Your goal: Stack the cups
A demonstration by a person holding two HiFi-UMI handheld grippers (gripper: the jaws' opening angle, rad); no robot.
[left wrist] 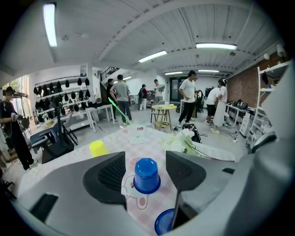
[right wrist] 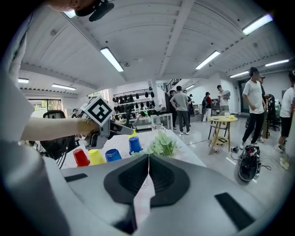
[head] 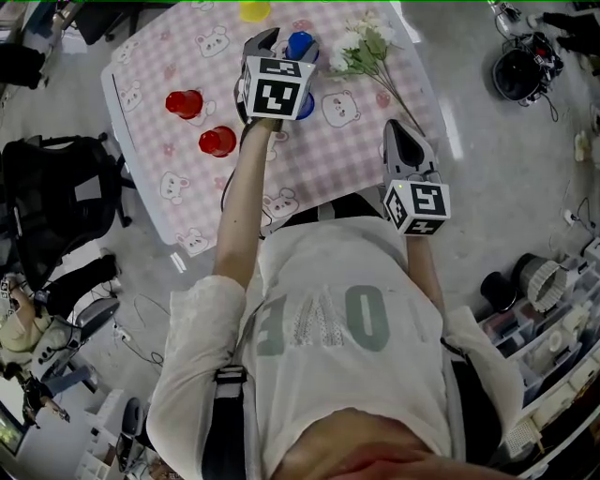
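From the head view I see my left gripper (head: 279, 45) stretched out over the pink checked table (head: 356, 178) at the top centre of the frame. Its marker cube covers most of the near blue cup (head: 306, 107), and the far blue cup (head: 300, 44) shows just past it. Only the left gripper view tells me how the left gripper (left wrist: 145, 159) stands: its jaws are spread wide with the far blue cup (left wrist: 146, 175) upside down on the cloth between them, and neither pad touches it. The near blue cup (left wrist: 165, 222) peeks in at the bottom edge, and the yellow cup (left wrist: 98, 148) sits off to the left. The right gripper view shows the right gripper (right wrist: 148, 159) with its jaws pressed together on nothing. It also gives a side look at the left gripper (right wrist: 103, 124), with the far blue cup (right wrist: 134, 144) just ahead of its tip. In the head view the right gripper (head: 398, 141) hangs over the table's lower right corner, close to the edge. The flowers (head: 361, 52) lie just right of the far blue cup. A red cup (head: 185, 103) and a second red cup (head: 217, 142) stand well apart on the left side, and the yellow cup (head: 254, 9) is cut by the top edge. Bare cloth lies open across the middle and lower part of the table.
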